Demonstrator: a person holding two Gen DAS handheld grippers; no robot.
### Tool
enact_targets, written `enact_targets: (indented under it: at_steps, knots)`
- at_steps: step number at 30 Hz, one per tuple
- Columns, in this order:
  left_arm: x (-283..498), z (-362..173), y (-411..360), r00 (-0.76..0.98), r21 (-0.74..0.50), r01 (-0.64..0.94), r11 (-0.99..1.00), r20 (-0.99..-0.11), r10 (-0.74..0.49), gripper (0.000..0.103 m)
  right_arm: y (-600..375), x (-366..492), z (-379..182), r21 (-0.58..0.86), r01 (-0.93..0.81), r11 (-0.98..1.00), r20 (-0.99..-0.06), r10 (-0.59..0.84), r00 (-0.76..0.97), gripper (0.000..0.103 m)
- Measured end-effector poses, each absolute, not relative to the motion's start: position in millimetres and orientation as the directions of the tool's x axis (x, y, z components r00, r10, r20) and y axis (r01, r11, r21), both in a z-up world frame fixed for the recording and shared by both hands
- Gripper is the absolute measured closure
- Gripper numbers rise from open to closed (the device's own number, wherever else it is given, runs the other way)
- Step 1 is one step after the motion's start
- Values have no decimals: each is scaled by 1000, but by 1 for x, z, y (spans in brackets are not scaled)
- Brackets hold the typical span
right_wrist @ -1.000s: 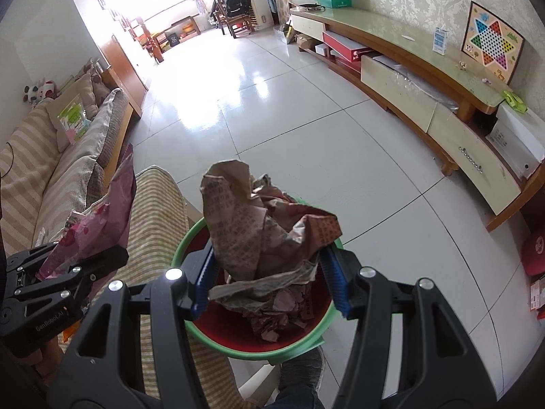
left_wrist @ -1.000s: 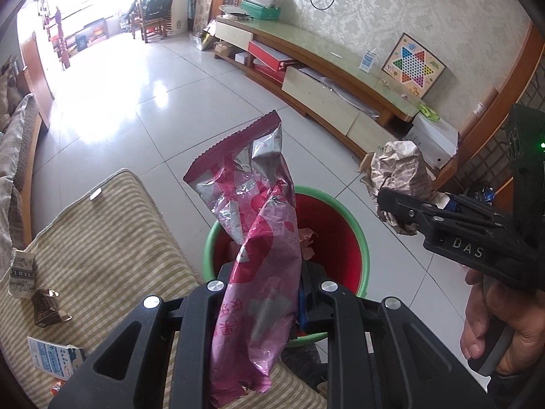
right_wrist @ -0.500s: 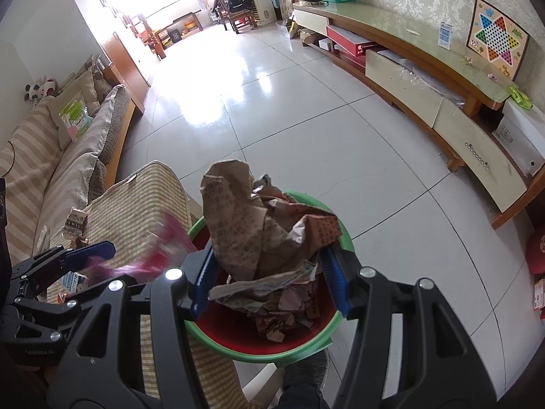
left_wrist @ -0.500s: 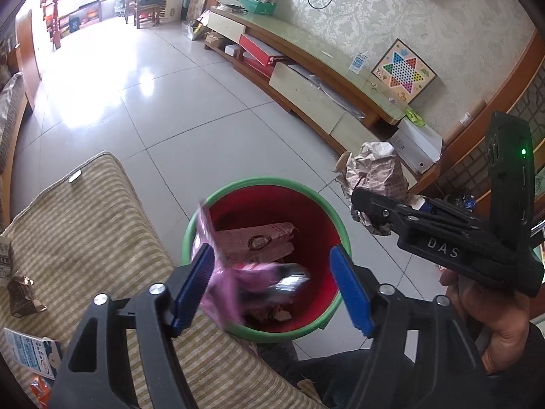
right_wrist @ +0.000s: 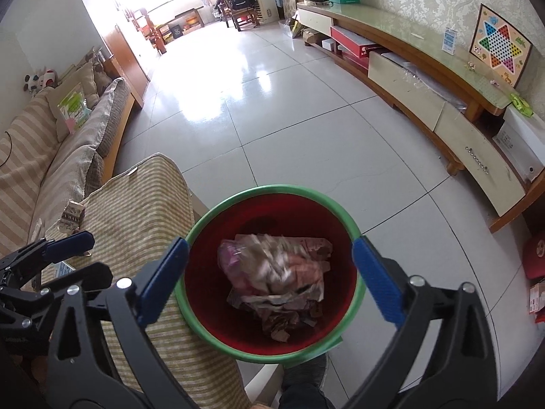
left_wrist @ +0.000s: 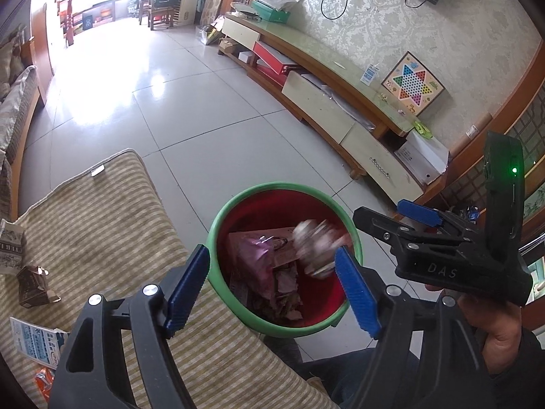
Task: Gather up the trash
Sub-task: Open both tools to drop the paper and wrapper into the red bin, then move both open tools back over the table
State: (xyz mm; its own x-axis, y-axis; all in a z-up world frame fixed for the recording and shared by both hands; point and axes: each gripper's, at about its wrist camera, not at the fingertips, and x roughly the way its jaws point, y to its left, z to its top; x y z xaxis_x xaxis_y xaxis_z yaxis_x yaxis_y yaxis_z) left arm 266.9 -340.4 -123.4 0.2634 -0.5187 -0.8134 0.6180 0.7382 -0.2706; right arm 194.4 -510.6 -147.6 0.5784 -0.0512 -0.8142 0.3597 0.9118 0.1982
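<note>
A red bin with a green rim (left_wrist: 238,201) (right_wrist: 272,189) stands on the floor beside the striped cushion. Both grippers hang open over it. My left gripper (left_wrist: 272,286) is empty; the pink wrapper (left_wrist: 255,259) lies inside the bin. My right gripper (right_wrist: 270,283) is empty; the crumpled brown paper (right_wrist: 282,266) is a blur dropping into the bin, also blurred in the left wrist view (left_wrist: 315,248). The right gripper shows at the right of the left wrist view (left_wrist: 408,225). Other trash lies on the cushion: a small brown carton (left_wrist: 32,284), a blue-and-white packet (left_wrist: 34,341).
The striped cushion (left_wrist: 102,225) (right_wrist: 143,211) is left of the bin. A patterned carton (left_wrist: 12,248) sits at its left edge. A long low TV cabinet (right_wrist: 425,78) runs along the right wall. A sofa (right_wrist: 51,143) lies far left. Tiled floor stretches ahead.
My left gripper opened and dropped the pink wrapper into the bin. My right gripper then opened and let go of the crumpled brown paper, which is falling in.
</note>
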Motion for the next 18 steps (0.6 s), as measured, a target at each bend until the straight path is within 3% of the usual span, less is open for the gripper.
enact_targets:
  at_steps: [8, 18]
  knots:
    - [262, -113, -311, 329, -226, 582, 781, -813, -481, 10, -497, 195, -140, 185, 367, 911, -813, -67, 578, 5]
    - [252, -96, -241, 391, -215, 503, 837, -807, -442, 8, -442, 193, -123, 180, 299, 937, -803, -36, 595, 5]
